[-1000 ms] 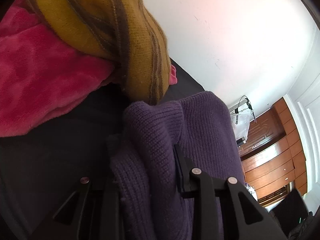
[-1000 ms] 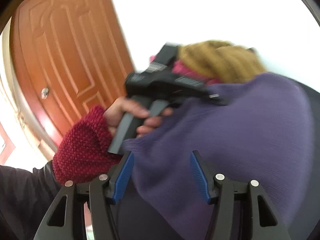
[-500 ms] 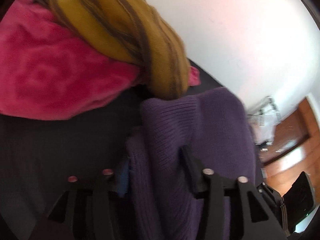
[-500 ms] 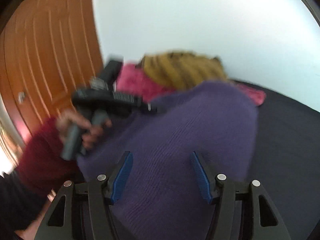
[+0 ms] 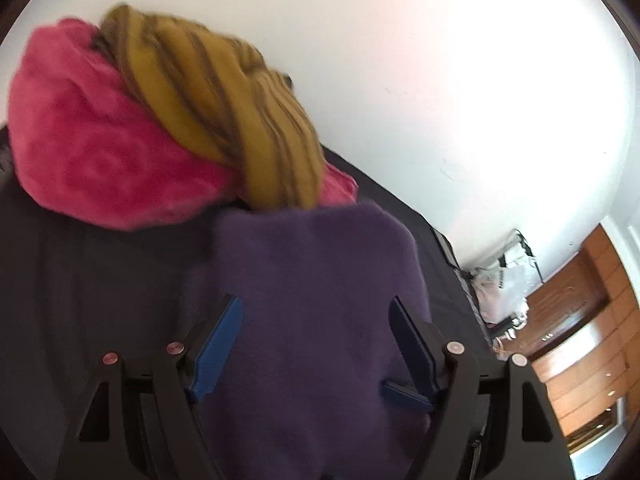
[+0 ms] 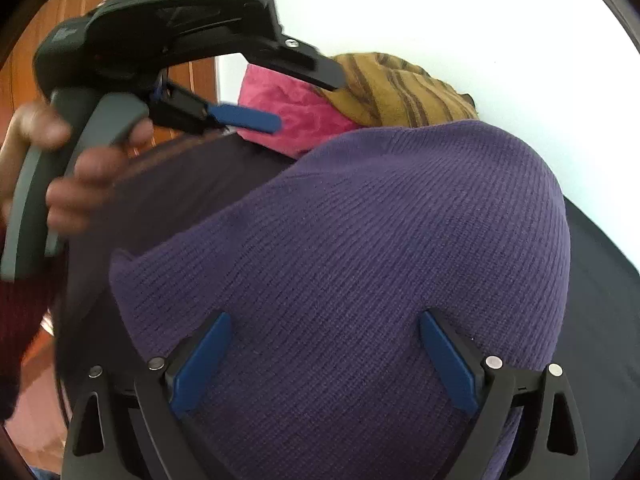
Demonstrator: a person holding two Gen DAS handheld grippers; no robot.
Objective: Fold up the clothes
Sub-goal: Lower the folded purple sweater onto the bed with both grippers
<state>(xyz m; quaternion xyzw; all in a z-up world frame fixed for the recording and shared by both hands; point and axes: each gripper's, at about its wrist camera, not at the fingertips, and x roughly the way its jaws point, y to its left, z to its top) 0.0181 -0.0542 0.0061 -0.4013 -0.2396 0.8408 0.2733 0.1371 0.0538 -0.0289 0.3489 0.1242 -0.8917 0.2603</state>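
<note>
A purple knit sweater (image 5: 316, 280) lies folded on a black surface (image 5: 92, 280); it also fills the right wrist view (image 6: 360, 240). My left gripper (image 5: 314, 320) is open, its blue pads spread above the sweater and holding nothing. It also shows in the right wrist view (image 6: 256, 118), raised at the upper left in the person's hand. My right gripper (image 6: 324, 344) is open, with its jaws spread over the near part of the sweater.
A pink fleece garment (image 5: 100, 152) and a mustard striped knit (image 5: 224, 120) are heaped behind the sweater against a white wall; both also show in the right wrist view (image 6: 288, 112) (image 6: 400, 92). A wooden door (image 6: 60, 12) stands at the left; a wooden cabinet (image 5: 568, 320) at the right.
My left gripper let go of the purple sweater, opened and pulled back and up. The sweater now lies flat. My right gripper stayed open and moved closer over the sweater.
</note>
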